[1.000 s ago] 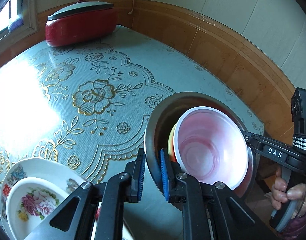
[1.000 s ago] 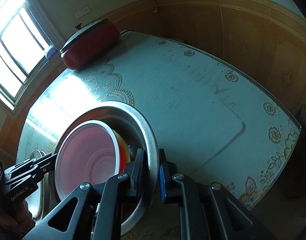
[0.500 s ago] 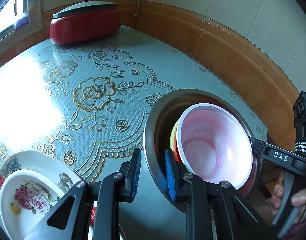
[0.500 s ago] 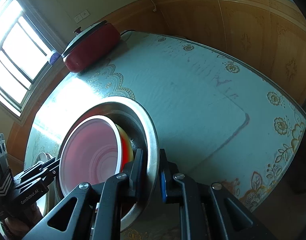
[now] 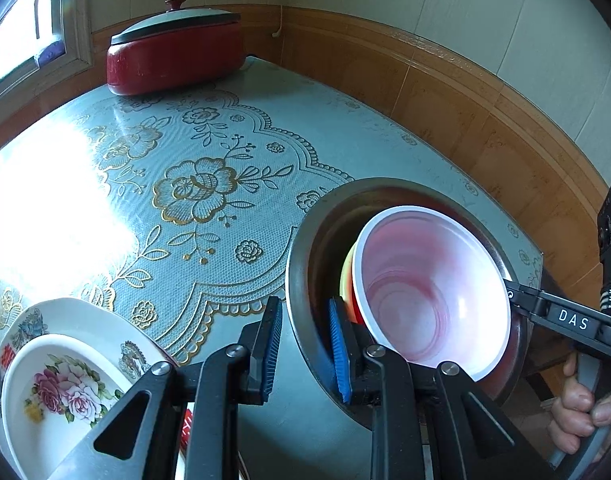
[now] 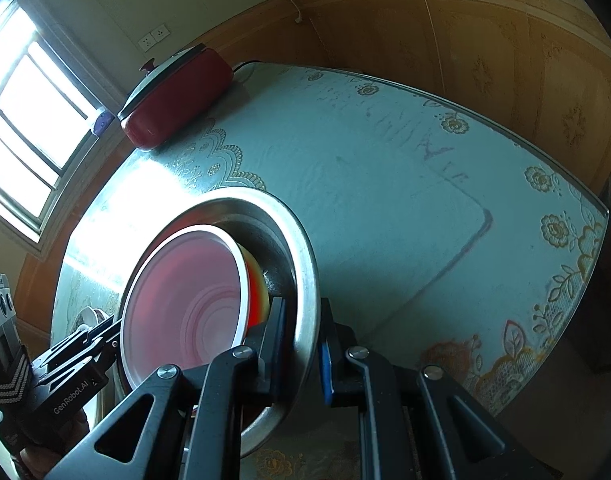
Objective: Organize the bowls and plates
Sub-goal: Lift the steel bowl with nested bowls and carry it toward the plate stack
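Observation:
A metal basin (image 5: 385, 184) holds a white bowl with a pink inside (image 5: 425, 288), nested in a yellow and red bowl (image 5: 347, 276). My left gripper (image 5: 305, 344) straddles the basin's near-left rim with its blue pads clear of the metal, so it is open. In the right wrist view my right gripper (image 6: 301, 344) is shut on the opposite rim of the basin (image 6: 273, 204), beside the pink bowl (image 6: 185, 300). Its fingertips (image 5: 517, 300) also show at the right of the left wrist view.
A floral bowl (image 5: 65, 392) sits in a patterned plate (image 5: 65, 312) at the near left. A red lidded cooker (image 5: 173, 60) stands at the far edge by the window. A wood-panelled wall runs close along the table's right side. A person's hand (image 5: 581, 412) holds the right gripper.
My left gripper's jaws have widened and no longer pinch the basin's rim. My right gripper keeps its hold on the rim. The basin has barely shifted.

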A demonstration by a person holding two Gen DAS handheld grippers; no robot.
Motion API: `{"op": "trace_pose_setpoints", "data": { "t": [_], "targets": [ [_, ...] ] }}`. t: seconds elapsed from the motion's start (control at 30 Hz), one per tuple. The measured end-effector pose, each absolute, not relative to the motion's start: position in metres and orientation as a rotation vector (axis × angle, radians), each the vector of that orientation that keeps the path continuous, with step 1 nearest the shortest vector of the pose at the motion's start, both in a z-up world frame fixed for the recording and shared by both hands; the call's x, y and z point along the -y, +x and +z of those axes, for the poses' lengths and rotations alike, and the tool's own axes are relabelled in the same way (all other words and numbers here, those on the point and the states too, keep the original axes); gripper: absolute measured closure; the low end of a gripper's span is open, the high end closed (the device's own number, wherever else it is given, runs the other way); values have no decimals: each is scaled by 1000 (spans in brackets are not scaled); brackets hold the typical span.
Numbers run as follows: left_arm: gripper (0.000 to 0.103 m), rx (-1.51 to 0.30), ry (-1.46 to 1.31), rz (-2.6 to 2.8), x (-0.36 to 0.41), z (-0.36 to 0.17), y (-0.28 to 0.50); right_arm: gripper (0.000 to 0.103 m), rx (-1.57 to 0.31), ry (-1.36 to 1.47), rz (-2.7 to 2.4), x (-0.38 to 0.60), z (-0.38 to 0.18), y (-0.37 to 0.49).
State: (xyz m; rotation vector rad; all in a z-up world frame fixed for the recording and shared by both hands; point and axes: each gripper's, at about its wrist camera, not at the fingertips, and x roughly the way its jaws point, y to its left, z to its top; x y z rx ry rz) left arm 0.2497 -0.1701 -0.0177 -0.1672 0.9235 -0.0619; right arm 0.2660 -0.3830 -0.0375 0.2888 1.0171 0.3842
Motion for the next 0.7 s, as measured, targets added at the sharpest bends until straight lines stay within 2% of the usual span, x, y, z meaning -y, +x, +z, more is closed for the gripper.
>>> {"op": "trace_pose_setpoints", "data": {
  "t": [0.17, 0.7],
  "targets": [
    [85, -915, -168, -72, 172, -17, 247, 90, -1019, 303, 379, 383, -38, 262],
    [85, -903, -167, -99, 169, -12, 216, 92, -1046, 445, 375, 389, -45, 241]
  ]
}}
